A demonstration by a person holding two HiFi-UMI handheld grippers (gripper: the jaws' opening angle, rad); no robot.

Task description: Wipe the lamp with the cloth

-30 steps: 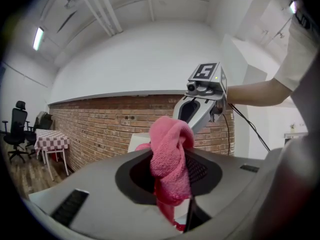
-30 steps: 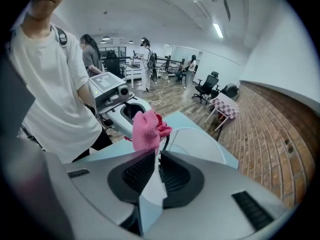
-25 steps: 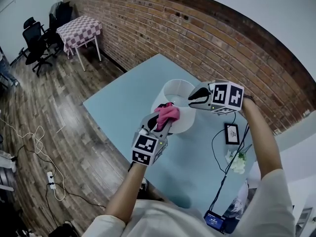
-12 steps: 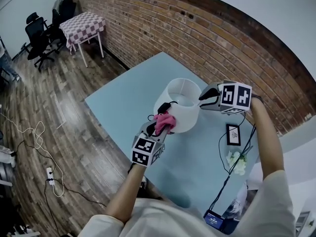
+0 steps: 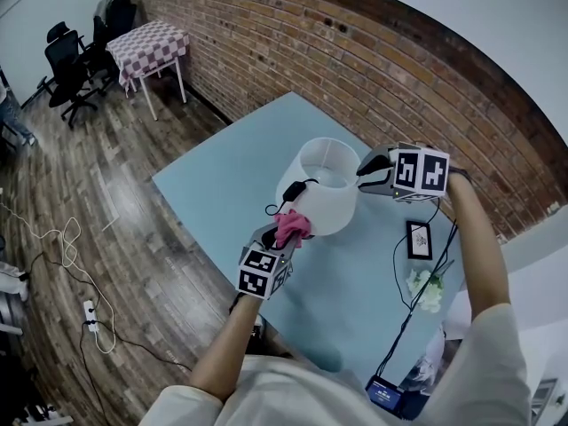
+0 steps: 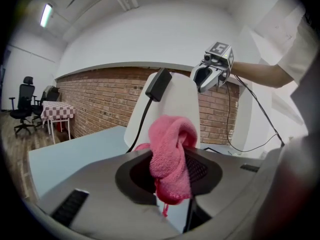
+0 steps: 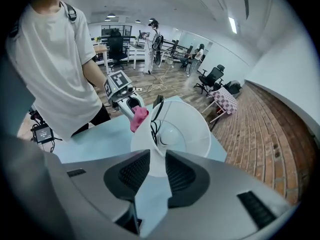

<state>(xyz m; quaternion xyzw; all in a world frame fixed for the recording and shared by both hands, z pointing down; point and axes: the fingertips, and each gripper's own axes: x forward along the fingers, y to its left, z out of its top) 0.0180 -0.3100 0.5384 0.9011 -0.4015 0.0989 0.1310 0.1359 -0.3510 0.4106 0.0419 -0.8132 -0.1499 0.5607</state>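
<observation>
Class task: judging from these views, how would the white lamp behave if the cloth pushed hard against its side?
The lamp probably slides or tips easily: it looks hollow and light, just a bulb inside. Its thin wall may flex under the cloth.

Fuzzy cloth [image 6: 170,154] (looped pile); smooth matt lampshade [image 5: 324,204].

Head view steeply above table [image 5: 213,193], gripper views close on shared lamp [image 6: 180,99], left level, right down into shade [image 7: 192,134]

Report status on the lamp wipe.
Left gripper shut on pink cloth, at lamp shade's side. Right gripper: fingers just opened, empty, by shade's rim. Black cord hangs beside cloth.
</observation>
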